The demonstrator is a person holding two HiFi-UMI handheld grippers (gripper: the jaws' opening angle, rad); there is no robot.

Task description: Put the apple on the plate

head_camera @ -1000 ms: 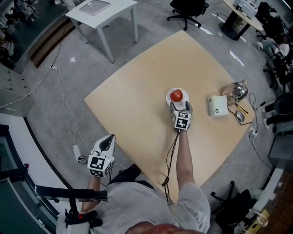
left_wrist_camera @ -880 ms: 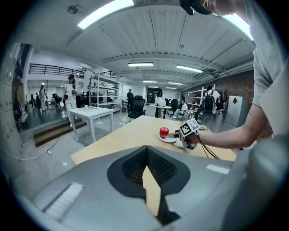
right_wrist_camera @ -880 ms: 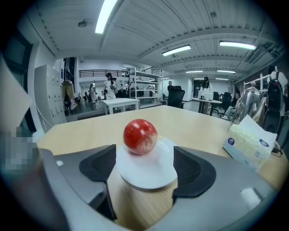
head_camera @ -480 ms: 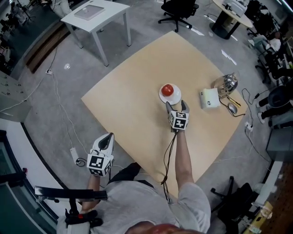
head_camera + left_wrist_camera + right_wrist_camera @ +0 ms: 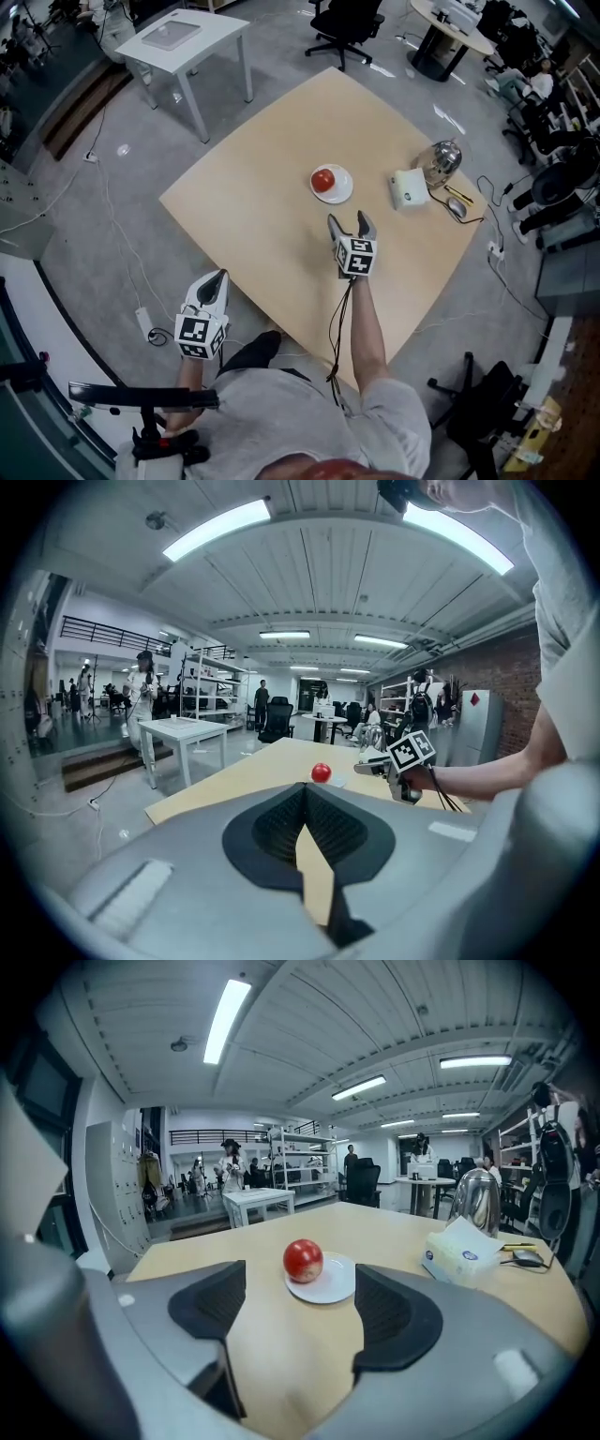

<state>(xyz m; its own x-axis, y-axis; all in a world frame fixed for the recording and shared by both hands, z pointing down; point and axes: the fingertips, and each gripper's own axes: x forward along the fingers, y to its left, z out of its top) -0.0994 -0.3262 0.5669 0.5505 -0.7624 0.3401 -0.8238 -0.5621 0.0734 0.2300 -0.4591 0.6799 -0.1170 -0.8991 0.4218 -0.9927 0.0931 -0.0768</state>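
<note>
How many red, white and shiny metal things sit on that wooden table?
Red: 1, the apple
White: 2, the plate and the tissue box
Shiny metal: 1, the kettle
Total: 4

The wooden table (image 5: 272, 234) carries 1 apple (image 5: 322, 178), 1 plate (image 5: 344, 187), 1 tissue box (image 5: 409, 190), 1 kettle (image 5: 442, 159) and 1 computer mouse (image 5: 457, 208). Tables are 2 in all, counting 1 white table (image 5: 183, 36). Grippers are 2: left gripper (image 5: 217, 278), right gripper (image 5: 349, 221).
</note>
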